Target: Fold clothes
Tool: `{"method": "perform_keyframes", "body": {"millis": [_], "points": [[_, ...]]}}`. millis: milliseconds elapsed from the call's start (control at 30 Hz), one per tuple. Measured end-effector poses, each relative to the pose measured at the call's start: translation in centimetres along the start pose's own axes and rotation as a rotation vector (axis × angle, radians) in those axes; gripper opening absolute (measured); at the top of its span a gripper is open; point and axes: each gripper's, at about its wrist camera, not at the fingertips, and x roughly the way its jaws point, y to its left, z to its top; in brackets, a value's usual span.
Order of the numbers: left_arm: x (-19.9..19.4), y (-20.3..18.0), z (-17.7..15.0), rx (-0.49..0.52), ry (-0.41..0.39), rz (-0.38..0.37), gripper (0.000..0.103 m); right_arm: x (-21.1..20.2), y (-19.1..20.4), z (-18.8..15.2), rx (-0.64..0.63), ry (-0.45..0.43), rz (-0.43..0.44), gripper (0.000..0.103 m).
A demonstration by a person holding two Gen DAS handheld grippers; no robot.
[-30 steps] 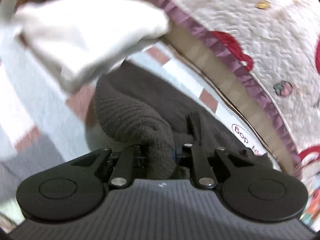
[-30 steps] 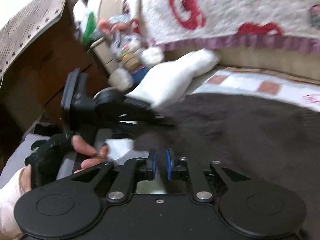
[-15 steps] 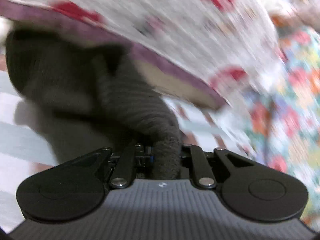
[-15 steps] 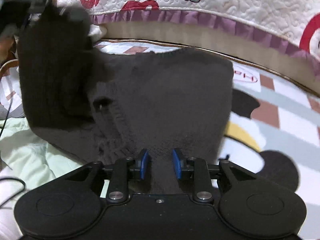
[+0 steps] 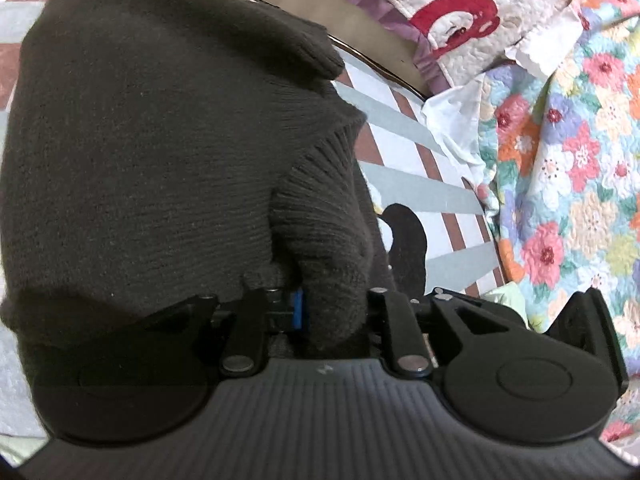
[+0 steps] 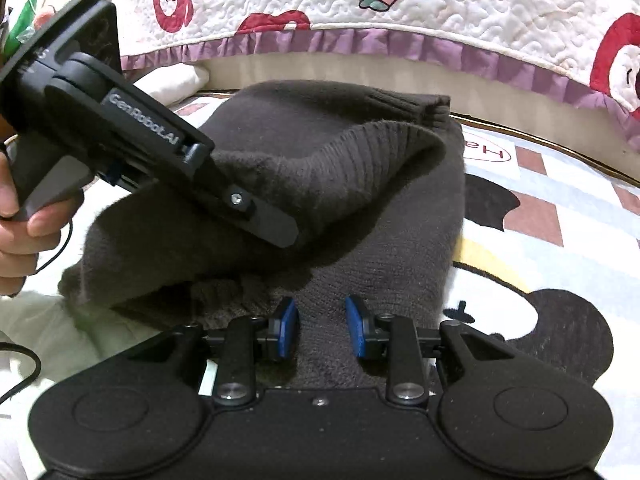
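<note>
Play mat: you are over a mat (image 6: 552,216) with white, grey and brown-red squares and big black and yellow shapes.
White quilt: behind it you see a bumpy white quilt (image 6: 440,4) with red pictures, a pink strawberry and a purple frill.
Flower quilt: to your right lies a quilt (image 5: 568,160) full of bright flowers.
Pale green cloth: it lies low on your left (image 6: 80,336).
Light: soft and even.
</note>
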Motion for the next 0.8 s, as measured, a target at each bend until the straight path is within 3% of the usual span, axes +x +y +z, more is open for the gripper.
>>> {"method": "perform_keyframes", "body": {"millis": [133, 167, 200, 267, 333, 400, 433, 467, 533, 567, 667, 800], "points": [[-2.6, -0.7, 1.2, -0.136, 0.042, -0.211, 0.041, 0.3, 0.2, 0.1, -0.008, 0.014, -0.015, 0.033], [-4.4, -1.3, 1.6, -0.117, 0.008, -0.260, 0.046, 0.3, 0.3, 0.1, -0.012, 0.017, -0.020, 0.033], [-6.4, -2.1, 1.9, -0.066, -0.047, -0.258, 0.052, 0.3, 0.5, 0.1, -0.015, 0.020, -0.025, 0.034], [-9.0, -3.2, 2.0, 0.063, -0.140, -0.127, 0.055, 0.2, 0.7, 0.1, -0.019, 0.025, -0.036, 0.034], [-9.6, -3.2, 1.5, 0.157, -0.183, 0.039, 0.055, -0.1, 0.7, 0.3, -0.014, 0.041, -0.038, 0.034], [-8.1, -0.8, 1.1, 0.103, -0.129, 0.129, 0.051, -0.6, 0.5, 0.6, 0.011, 0.064, -0.021, 0.034], [-6.9, 1.1, 1.0, 0.019, -0.073, 0.121, 0.045, -1.0, 0.0, 0.8, 0.040, 0.070, 0.000, 0.034], [-5.7, 3.3, 0.7, -0.106, -0.014, 0.070, 0.032, -1.4, -0.5, 0.9, 0.067, 0.077, 0.020, 0.035], [-3.7, 7.4, -0.1, -0.363, 0.073, -0.047, 0.020, -2.0, -0.9, 0.6, 0.071, 0.084, 0.025, 0.043], [-3.3, 7.7, -0.3, -0.386, 0.084, -0.043, 0.012, -2.2, -0.7, -0.1, 0.040, 0.094, 0.010, 0.043], [-3.2, 5.8, -0.6, -0.277, 0.075, 0.034, 0.012, -3.3, 1.0, -1.7, -0.034, 0.071, -0.040, 0.045], [-3.2, 3.6, -1.0, -0.175, 0.069, 0.101, 0.012, -5.5, 2.2, -0.7, -0.042, 0.020, -0.070, 0.045]]}}
